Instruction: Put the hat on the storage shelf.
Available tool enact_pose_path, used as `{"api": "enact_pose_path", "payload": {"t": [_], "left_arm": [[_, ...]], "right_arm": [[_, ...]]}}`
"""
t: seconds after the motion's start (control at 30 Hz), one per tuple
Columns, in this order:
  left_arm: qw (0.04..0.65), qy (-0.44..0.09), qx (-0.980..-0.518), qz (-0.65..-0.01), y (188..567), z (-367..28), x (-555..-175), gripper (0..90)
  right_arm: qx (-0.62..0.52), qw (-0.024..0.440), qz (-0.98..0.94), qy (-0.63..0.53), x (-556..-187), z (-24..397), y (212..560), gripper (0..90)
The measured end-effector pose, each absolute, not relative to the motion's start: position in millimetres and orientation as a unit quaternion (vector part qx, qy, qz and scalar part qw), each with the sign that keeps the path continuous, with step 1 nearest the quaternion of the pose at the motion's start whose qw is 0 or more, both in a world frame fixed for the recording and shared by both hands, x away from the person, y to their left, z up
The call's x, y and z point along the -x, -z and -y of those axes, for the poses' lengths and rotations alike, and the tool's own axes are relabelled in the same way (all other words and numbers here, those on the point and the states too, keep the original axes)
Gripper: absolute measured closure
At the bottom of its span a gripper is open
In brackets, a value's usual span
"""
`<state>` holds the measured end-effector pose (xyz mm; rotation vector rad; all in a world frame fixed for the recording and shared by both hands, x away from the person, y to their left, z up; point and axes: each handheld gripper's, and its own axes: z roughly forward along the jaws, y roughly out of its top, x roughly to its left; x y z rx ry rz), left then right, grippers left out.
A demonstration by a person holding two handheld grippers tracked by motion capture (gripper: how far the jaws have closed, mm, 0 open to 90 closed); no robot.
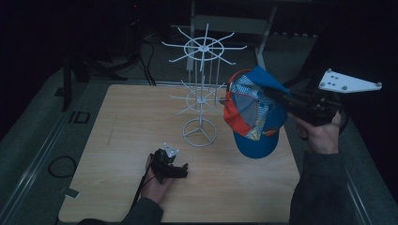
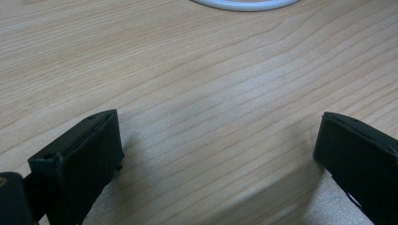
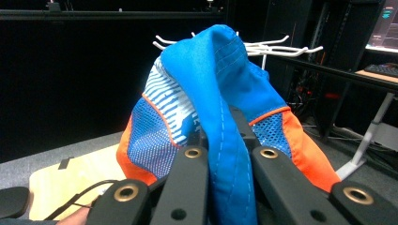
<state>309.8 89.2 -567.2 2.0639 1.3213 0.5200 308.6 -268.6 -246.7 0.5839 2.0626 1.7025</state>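
to hang it well, the blue and orange fabric cap (image 1: 256,112) should be carried level until its crown opening slips over a prong of the white wire display rack (image 1: 202,89) just ahead of the jaws. the right gripper (image 1: 281,96) is pinched tight on the cap's fabric. the left gripper (image 1: 180,171) rests spread wide, empty, on the wooden table (image 1: 117,117).
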Motion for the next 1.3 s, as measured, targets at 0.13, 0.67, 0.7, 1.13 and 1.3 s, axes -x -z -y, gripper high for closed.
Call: {"api": "enact_pose_path", "payload": {"t": [0.13, 0.67, 0.7, 1.13, 1.3], "left_arm": [[0.314, -0.197, -0.782, -0.501, 567.3, -89.1, -309.8, 1.9], [0.314, -0.198, -0.782, -0.501, 567.4, -89.0, -309.8, 1.9], [0.314, -0.198, -0.782, -0.501, 567.4, -89.0, -309.8, 1.9], [0.312, -0.196, -0.783, -0.501, 567.2, -89.3, -309.7, 1.9], [0.312, -0.196, -0.783, -0.501, 567.2, -89.3, -309.7, 1.9]], "right_arm": [[-0.208, 0.202, -0.738, -0.61, -308.3, 269.0, 245.7, 88.5], [-0.198, 0.201, -0.722, -0.631, -310.0, 263.5, 238.3, 88.5], [-0.198, 0.202, -0.72, -0.633, -310.2, 263.1, 237.3, 88.5], [-0.193, 0.19, -0.704, -0.657, -319.0, 254.3, 230.2, 88.5], [-0.193, 0.184, -0.704, -0.659, -324.5, 246.0, 231.5, 88.5]]}}
